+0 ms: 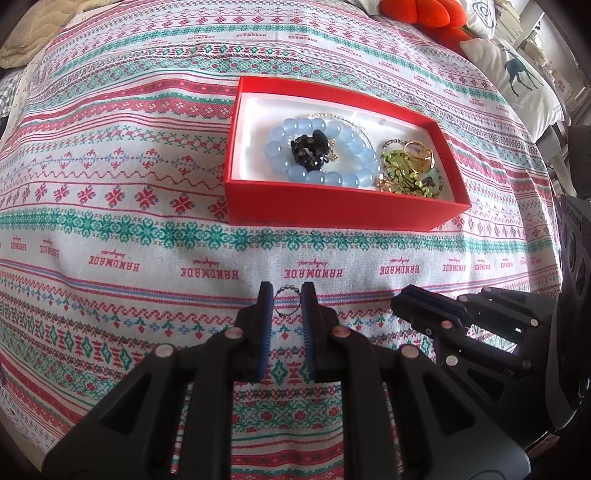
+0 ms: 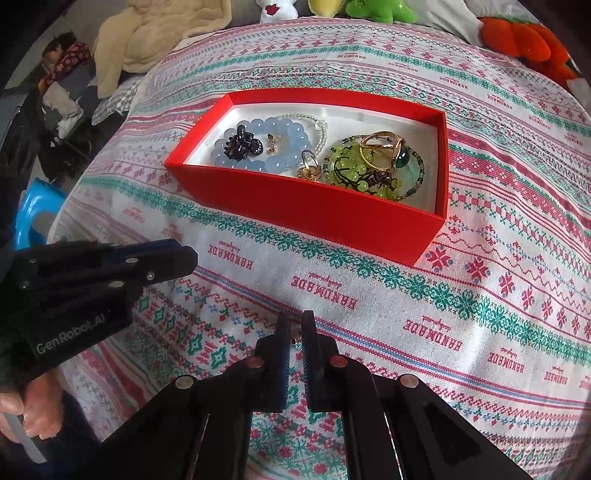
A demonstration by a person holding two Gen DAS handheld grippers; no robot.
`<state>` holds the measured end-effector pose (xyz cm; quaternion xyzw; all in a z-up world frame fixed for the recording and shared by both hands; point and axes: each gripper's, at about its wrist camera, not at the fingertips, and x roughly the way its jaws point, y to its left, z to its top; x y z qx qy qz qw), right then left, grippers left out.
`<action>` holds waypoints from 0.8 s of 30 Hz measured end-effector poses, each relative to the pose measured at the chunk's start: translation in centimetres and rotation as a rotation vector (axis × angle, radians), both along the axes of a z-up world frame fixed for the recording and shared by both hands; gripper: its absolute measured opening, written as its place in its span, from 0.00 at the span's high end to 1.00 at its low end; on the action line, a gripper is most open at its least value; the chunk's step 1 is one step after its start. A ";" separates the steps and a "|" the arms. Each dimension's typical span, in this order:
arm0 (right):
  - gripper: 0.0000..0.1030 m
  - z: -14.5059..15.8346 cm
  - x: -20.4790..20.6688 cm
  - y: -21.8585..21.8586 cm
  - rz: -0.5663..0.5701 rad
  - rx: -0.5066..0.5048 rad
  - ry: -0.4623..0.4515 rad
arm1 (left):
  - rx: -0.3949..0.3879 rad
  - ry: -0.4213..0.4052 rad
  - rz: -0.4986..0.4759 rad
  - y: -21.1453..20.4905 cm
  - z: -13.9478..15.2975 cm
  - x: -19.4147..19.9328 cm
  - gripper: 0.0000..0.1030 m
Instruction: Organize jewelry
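Note:
A red box (image 1: 332, 212) (image 2: 314, 210) with a white lining sits on the patterned cloth. It holds a blue bead bracelet (image 1: 291, 170) (image 2: 291, 136), a black hair clip (image 1: 310, 147) (image 2: 240, 144), green bead jewelry (image 1: 399, 166) (image 2: 351, 170) and gold rings (image 1: 417, 151) (image 2: 384, 147). My left gripper (image 1: 289, 295) is shut on a small beaded ring (image 1: 286, 290), near the cloth in front of the box. My right gripper (image 2: 295, 330) is shut on a small earring (image 2: 295, 338), also in front of the box. Each gripper shows in the other's view: the right (image 1: 424, 302), the left (image 2: 166, 258).
The patterned cloth (image 1: 110, 184) (image 2: 480, 295) covers a bed. Orange plush (image 1: 417, 11) (image 2: 524, 37) and pillows (image 1: 517, 74) lie at the far side. A beige blanket (image 2: 155, 40) and a blue stool (image 2: 33, 210) are at the left.

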<state>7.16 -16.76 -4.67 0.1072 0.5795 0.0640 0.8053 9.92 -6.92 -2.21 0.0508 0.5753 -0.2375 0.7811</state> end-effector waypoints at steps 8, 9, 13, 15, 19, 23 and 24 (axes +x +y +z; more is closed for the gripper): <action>0.95 1.0 -0.3 -1.4 -0.018 0.025 -0.032 | -0.026 -0.008 0.014 0.9 0.9 0.4 0.84; 0.95 1.2 -0.3 -1.5 -0.020 0.030 -0.041 | -0.030 -0.011 0.016 1.0 1.1 0.4 0.84; 0.95 2.3 -0.7 -1.9 -0.016 0.049 -0.084 | -0.047 -0.046 0.025 1.7 2.3 0.4 0.84; 0.95 2.7 -0.9 -2.0 -0.017 0.057 -0.099 | -0.068 -0.053 0.031 2.2 2.7 0.5 0.84; 0.95 3.3 -0.8 -2.0 -0.025 0.075 -0.125 | -0.089 -0.058 0.056 2.8 3.4 0.9 0.84; 0.95 4.3 -1.1 -2.7 -0.054 0.099 -0.179 | -0.121 -0.067 0.073 3.1 4.3 1.2 0.84; 0.95 4.6 -1.1 -3.0 -0.066 0.109 -0.193 | -0.125 -0.069 0.073 3.1 4.5 1.3 0.84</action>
